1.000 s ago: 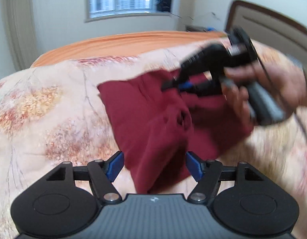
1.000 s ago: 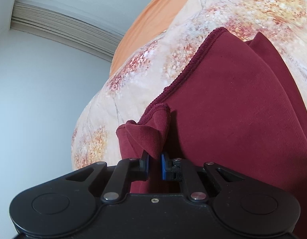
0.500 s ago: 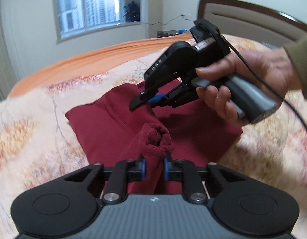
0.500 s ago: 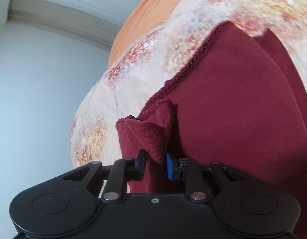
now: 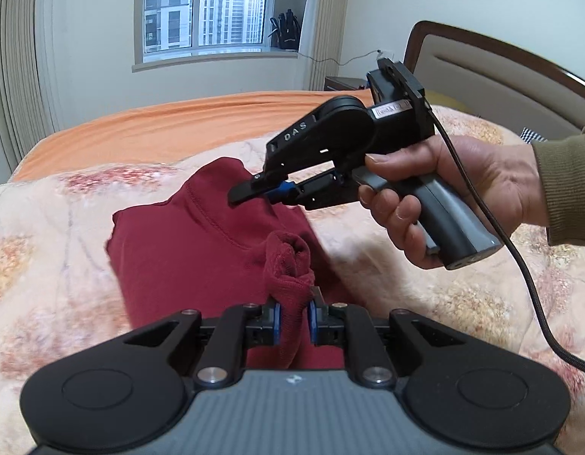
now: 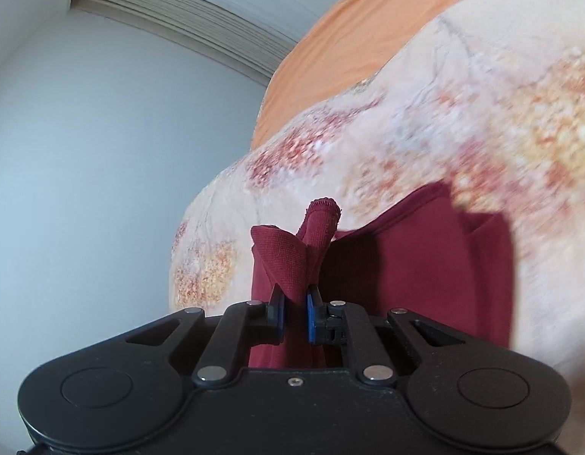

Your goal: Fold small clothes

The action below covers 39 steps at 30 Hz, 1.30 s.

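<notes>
While lifted off bedspread [image 5: 406, 265], maroon garment [image 5: 201, 250] pinched by left claw [image 5: 294, 318], right claw [image 6: 294, 316].

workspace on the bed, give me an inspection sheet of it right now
surface: floral quilt over an orange sheet
job's things: maroon garment, partly lifted off the quilt
clutter: nothing seen
grippers: left gripper shut on a bunched fold; right gripper shut on another corner, held by a hand
cables: black cable hangs from the right gripper
surroundings: window, headboard, curtain
</notes>
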### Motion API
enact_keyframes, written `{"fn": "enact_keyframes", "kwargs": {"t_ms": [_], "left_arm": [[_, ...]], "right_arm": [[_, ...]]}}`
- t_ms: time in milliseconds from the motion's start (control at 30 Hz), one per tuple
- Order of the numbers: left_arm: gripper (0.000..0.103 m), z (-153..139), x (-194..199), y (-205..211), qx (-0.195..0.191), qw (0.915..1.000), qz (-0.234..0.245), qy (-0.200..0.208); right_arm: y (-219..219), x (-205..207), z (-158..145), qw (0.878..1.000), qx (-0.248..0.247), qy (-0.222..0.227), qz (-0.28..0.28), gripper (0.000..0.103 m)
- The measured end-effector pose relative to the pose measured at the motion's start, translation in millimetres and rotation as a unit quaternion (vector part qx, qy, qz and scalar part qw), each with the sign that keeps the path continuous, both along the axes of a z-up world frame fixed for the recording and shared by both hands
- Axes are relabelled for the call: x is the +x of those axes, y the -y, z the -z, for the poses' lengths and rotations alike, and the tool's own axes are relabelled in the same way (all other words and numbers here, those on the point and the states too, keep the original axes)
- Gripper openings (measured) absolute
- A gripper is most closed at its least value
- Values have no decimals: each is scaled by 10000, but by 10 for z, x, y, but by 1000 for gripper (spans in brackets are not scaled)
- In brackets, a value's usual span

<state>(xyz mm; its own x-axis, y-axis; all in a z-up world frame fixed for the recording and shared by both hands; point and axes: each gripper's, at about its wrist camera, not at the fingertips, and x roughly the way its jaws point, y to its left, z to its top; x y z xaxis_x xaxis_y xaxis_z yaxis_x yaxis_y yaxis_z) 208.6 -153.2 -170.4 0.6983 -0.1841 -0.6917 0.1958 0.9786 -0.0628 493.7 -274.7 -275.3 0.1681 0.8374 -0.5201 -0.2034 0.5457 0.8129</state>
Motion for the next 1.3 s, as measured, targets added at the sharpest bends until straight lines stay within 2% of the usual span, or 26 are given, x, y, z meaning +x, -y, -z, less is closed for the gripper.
{"fn": "enact_keyframes", "kwargs": {"t_ms": [233,400,567,633,800,933,1067,1133,1200,1300], "left_arm": [[14,171,40,496,140,9997,-17,-188],[14,375,74,692,526,9976,103,-441],[17,454,206,767,658,9957,175,-625],[22,484,261,752,686,9950,223,-688],[48,500,246,838,673,9938,487,-736],[53,539,166,919,717,9923,730,-698],[58,520,109,921,613,9905,1043,-648],[59,449,88,862,542,9909,1098,-563],[61,375,88,722,261,9944,898,-501],[64,296,78,349,-359,9980,151,-496]], "right_arm": [[475,49,193,9999,140,-54,8,11],[616,26,424,9997,37,-229,21,11],[709,37,556,9993,105,-340,108,11],[717,31,575,9992,109,-367,109,12],[733,27,553,9992,155,-367,77,17],[788,23,504,9995,119,-308,9,19],[843,0,407,9999,83,-151,-10,19],[924,-63,293,9999,75,68,-31,19],[984,-177,157,9991,110,363,-179,21],[965,-414,18,9955,282,649,-625,22]]}}
